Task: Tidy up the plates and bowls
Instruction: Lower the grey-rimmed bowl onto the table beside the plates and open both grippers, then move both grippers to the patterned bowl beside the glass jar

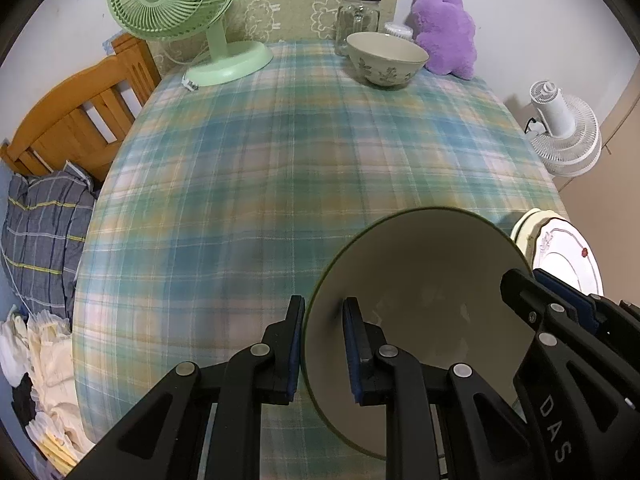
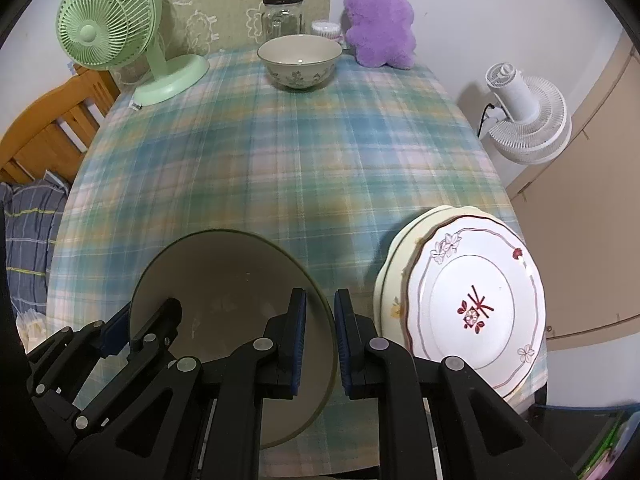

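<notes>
A large cream bowl with a green rim (image 1: 416, 280) (image 2: 232, 276) is held above the near part of the plaid table. My left gripper (image 1: 324, 344) is shut on its left rim, one finger inside and one outside. My right gripper (image 2: 320, 340) is shut on its right rim the same way; it also shows in the left wrist view (image 1: 560, 304). A second bowl with a leaf pattern (image 1: 386, 58) (image 2: 299, 60) stands at the far end. A white plate with red flowers (image 2: 476, 304) (image 1: 568, 256) lies on a cream plate (image 2: 394, 264) at the near right.
A green desk fan (image 1: 180, 12) (image 2: 116, 36) stands far left. A glass jar (image 1: 358, 16) (image 2: 282, 14) and a purple plush toy (image 1: 444, 28) (image 2: 378, 26) are at the far edge. A white fan (image 2: 524, 116) stands off the table's right. A wooden bed frame (image 1: 76, 116) is left.
</notes>
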Demonstrator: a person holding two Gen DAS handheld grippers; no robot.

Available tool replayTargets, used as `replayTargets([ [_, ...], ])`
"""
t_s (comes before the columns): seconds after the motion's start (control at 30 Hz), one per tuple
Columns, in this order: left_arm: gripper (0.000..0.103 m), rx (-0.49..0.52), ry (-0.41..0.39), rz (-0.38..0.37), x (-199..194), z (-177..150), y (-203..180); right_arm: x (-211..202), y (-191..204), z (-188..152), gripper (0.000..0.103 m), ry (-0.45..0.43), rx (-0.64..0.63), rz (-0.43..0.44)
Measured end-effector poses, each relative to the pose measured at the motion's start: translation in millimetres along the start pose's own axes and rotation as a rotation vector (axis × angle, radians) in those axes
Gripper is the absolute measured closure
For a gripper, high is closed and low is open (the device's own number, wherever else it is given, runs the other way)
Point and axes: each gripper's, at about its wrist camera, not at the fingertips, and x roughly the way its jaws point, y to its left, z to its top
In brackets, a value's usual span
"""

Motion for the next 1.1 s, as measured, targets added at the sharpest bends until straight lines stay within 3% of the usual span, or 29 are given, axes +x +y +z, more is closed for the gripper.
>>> replayTargets([
  [0.2,0.087,-0.001,0.024,0.003,12,-3,3,11,5,-1,0.085,0.021,-0.004,0.004],
  [0.43,0.087,0.020,0.000,0.010,13,2,-1,19,4,1,0.085,0.015,0.000,-0.001],
  [0.7,0.060,0.048,-0.001,-0.017,8,-1,-6,16,0,0,0.083,0.010,-0.013,0.014],
  [0.77,0.043,0.055,-0.009,-0.012,4,-2,-6,13,-2,0,0.083,0.005,-0.010,0.019],
  [0.9,0.035,0.045,-0.024,-0.019,-7,-3,-3,5,-3,-2,0.082,0.002,-0.009,0.049],
  [0.97,0.029,0.042,-0.029,-0.021,-12,-3,-2,0,-2,-3,0.076,-0.003,-0.015,0.060],
  [1.1,0.024,0.038,-0.053,-0.039,-29,0,-1,-15,-2,-5,0.043,-0.040,-0.007,0.087],
])
